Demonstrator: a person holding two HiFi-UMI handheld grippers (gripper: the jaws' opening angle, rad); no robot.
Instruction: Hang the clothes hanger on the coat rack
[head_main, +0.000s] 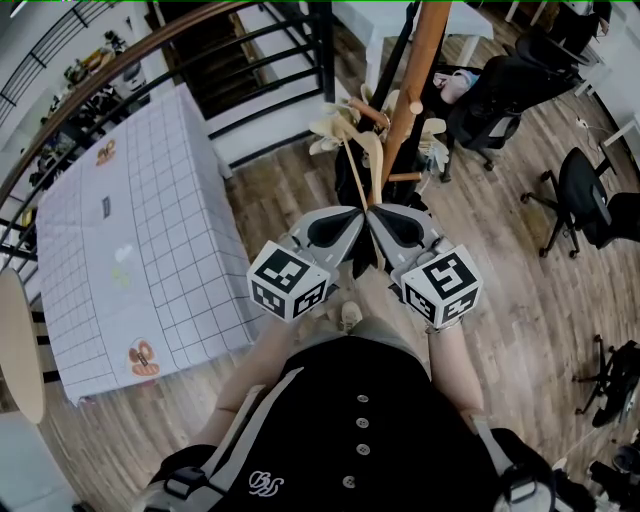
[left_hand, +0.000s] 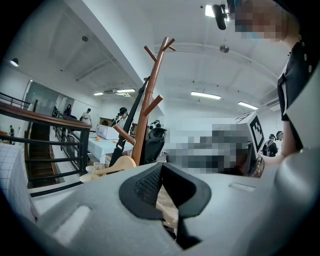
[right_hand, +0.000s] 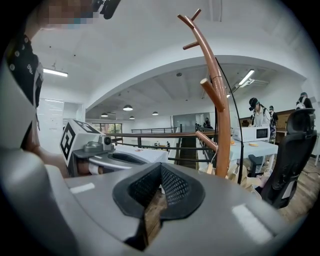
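Left gripper (left_hand: 161, 170): black ribbed pads closed right down, with a sliver of pale wood pinched in the gap between them. Right gripper (right_hand: 161, 167): same, jaws fully together with a strip of browner wood in the slot. Reads as both clamping the pale wooden clothes hanger (head_main: 375, 165).

Head view: the two gripper noses meet tip to tip in front of the person's chest. The hanger runs out from that junction toward the rack, one curved shoulder forward, the rest passing back between the gripper bodies. Checkered marker cubes (head_main: 288, 282) sit at the rear of each unit.

The hanger is not on a peg; it is in the grippers, close in front of the brown wooden coat rack pole (head_main: 418, 70). Angled pegs stick off the pole up high and low. A bunch of other pale hangers (head_main: 335, 125) sits low at the rack, left of the pole.

Further out: white grid-pattern tablecloth (head_main: 150, 220) on the left, black stair railing (head_main: 260, 60) behind it, black office chair (head_main: 585, 200) on the right, wood plank floor.
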